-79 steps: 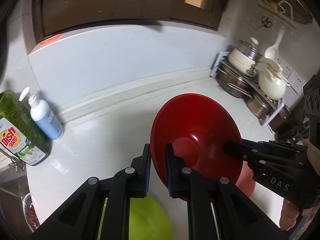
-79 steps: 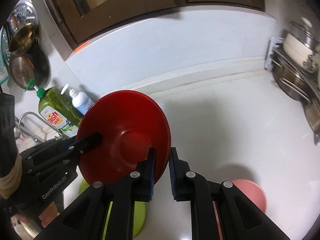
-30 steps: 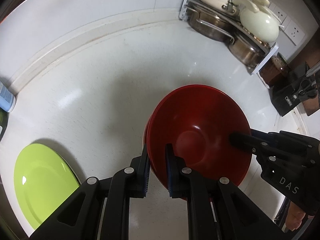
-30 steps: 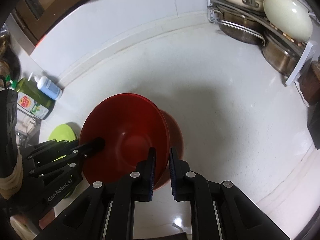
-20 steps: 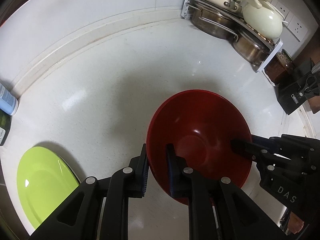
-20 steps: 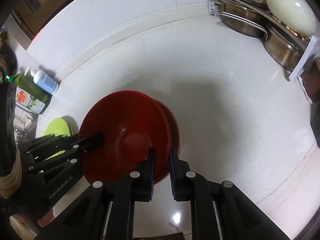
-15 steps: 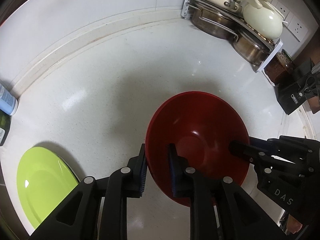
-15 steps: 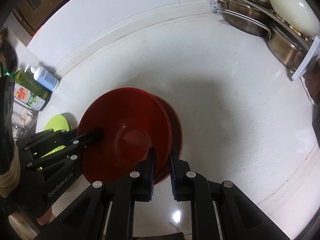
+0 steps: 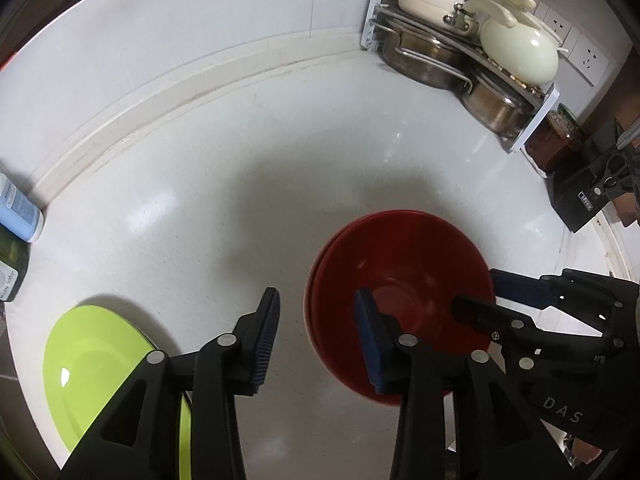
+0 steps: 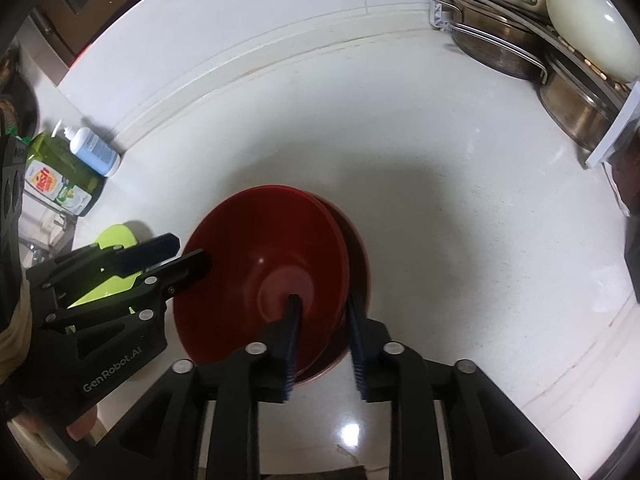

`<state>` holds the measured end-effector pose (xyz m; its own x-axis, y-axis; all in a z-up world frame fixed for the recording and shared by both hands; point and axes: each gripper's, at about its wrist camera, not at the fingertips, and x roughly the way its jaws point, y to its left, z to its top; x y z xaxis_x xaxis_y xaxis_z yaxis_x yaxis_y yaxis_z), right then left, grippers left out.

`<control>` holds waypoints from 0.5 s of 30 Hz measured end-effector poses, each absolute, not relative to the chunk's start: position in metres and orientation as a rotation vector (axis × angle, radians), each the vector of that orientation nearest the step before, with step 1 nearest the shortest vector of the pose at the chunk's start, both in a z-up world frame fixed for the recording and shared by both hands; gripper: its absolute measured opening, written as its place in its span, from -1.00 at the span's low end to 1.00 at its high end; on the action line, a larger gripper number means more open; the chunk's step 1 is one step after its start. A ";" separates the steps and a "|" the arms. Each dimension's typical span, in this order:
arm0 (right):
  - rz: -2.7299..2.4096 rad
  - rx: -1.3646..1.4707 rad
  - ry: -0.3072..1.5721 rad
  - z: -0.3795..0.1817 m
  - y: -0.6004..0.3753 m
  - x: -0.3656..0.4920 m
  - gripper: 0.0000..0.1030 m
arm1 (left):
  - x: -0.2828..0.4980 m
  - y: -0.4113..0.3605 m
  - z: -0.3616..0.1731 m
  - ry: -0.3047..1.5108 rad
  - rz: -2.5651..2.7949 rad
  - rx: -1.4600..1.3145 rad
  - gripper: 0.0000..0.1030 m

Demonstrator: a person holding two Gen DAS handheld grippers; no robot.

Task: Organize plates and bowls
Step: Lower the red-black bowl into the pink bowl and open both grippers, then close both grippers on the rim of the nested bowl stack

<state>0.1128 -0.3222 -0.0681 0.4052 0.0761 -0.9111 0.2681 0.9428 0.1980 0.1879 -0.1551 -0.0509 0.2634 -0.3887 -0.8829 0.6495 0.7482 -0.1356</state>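
Two glossy red plastic bowls [image 9: 404, 280] sit nested, one inside the other, on the pale speckled stone worktop [image 9: 224, 184], and they lie directly between the two pairs of black tongs. Beyond the tongs and off to their right stands the white wire rack of steel pans and cream lidded pots [image 9: 472, 56], pushed into the corner, well apart from the bowls. Left of the left tongs lies a flat lime-green plastic plate [image 9: 96, 364], partly hidden under their arms. Farther off on that side, against the wall, a white-and-blue pump bottle [image 10: 94, 150] stands just beside a green dish-soap bottle [image 10: 56, 178].

The left tongs [image 9: 316, 334] straddle the near rim of the top bowl, one blue pad inside and the other outside over bare worktop; the jaws are opening and neither pad presses the rim. The right tongs [image 10: 324, 330] straddle the opposite rim the same way, jaws opening, with a visible gap on both sides of the rim.
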 end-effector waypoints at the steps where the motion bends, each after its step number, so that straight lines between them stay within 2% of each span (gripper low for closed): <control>1: -0.122 0.335 1.149 -0.067 -0.322 0.112 -0.39 | 0.188 -0.154 -0.048 1.090 -0.713 0.271 -0.16; 3: -0.135 0.322 1.135 -0.063 -0.320 0.109 -0.24 | 0.188 -0.153 -0.044 1.075 -0.712 0.266 -0.13; 6: -0.159 0.301 1.101 -0.054 -0.320 0.105 -0.19 | 0.188 -0.153 -0.037 1.057 -0.714 0.267 -0.12; 15: -0.195 0.301 1.052 -0.042 -0.322 0.100 -0.17 | 0.190 -0.147 -0.033 1.043 -0.690 0.270 -0.07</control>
